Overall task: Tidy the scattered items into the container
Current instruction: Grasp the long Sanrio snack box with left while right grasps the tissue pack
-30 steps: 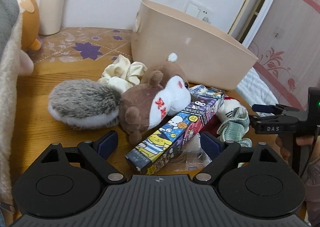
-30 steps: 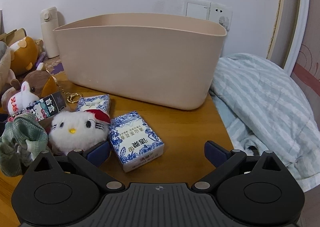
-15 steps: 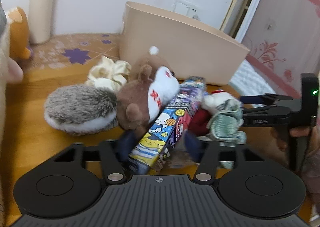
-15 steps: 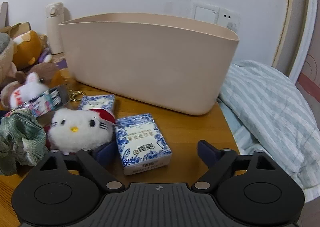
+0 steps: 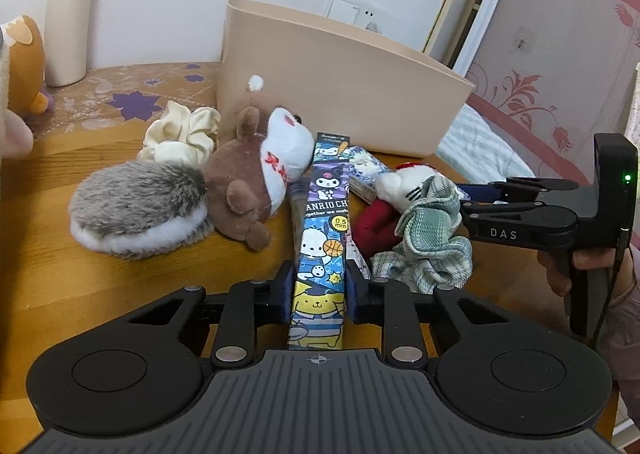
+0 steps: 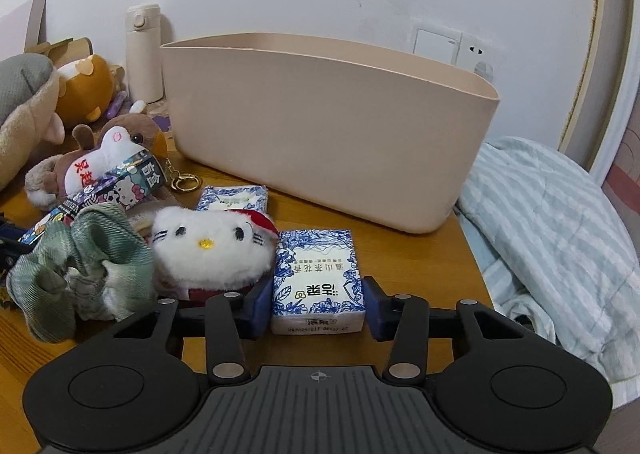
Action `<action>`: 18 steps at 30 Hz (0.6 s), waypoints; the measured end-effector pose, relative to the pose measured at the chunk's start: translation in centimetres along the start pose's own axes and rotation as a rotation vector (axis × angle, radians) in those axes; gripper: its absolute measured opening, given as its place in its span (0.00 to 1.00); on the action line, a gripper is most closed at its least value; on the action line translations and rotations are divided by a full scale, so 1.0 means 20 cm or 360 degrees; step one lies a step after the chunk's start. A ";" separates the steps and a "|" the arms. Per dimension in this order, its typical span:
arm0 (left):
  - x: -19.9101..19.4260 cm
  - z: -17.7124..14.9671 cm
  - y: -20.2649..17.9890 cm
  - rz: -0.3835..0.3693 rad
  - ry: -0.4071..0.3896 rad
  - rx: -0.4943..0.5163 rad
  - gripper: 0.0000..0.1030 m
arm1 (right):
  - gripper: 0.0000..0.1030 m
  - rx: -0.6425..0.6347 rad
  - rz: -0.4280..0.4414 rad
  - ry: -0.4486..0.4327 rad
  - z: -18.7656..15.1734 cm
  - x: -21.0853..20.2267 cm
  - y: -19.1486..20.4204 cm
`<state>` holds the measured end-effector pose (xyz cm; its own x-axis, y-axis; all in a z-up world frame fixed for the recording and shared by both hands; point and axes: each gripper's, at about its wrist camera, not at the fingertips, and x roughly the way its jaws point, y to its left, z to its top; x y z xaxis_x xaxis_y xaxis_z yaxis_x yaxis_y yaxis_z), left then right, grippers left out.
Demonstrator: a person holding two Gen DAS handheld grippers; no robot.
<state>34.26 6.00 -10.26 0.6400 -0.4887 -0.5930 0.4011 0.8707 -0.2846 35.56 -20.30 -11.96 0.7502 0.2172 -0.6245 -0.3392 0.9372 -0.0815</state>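
The left gripper (image 5: 319,286) is closing, pads pressed on the long Sanrio box (image 5: 323,238), which reads "0.5 mm" and lies in front of the beige container (image 6: 320,121). The right gripper (image 6: 316,308), marked "DAS", angles downward, jaws closing around the blue-and-white tissue pack (image 6: 318,278) printed with Chinese characters, near the container's front wall; contact is unclear.

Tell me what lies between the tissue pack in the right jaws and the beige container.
Only bare wooden table: the right wrist view shows nothing between the tissue pack and the container.
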 end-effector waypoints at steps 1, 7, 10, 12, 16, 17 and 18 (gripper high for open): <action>-0.01 0.00 0.00 -0.0001 -0.0004 -0.0003 0.24 | 0.42 0.0008 -0.0001 0.0001 0.00 -0.01 0.00; -0.06 -0.01 -0.04 0.0008 -0.0032 0.0000 0.23 | 0.42 0.0012 0.0000 -0.0021 -0.01 -0.08 0.00; -0.09 -0.01 -0.06 0.0017 -0.0052 0.0011 0.23 | 0.41 0.0013 -0.0003 -0.0040 -0.02 -0.13 -0.01; -0.11 -0.01 -0.07 0.0017 -0.0065 0.0018 0.23 | 0.41 0.0015 -0.0006 -0.0053 -0.02 -0.16 -0.01; -0.15 -0.01 -0.09 0.0022 -0.0088 0.0030 0.23 | 0.41 0.0021 -0.0014 -0.0077 -0.02 -0.21 -0.03; -0.17 -0.01 -0.09 0.0022 -0.0096 0.0030 0.23 | 0.41 0.0023 -0.0017 -0.0084 -0.02 -0.22 -0.03; -0.18 0.00 -0.10 0.0020 -0.0105 0.0030 0.23 | 0.41 0.0025 -0.0018 -0.0093 -0.01 -0.24 -0.03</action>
<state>31.16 6.06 -7.64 0.6866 -0.4806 -0.5455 0.4045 0.8760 -0.2627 32.04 -22.01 -9.16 0.7859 0.2217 -0.5773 -0.3219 0.9437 -0.0758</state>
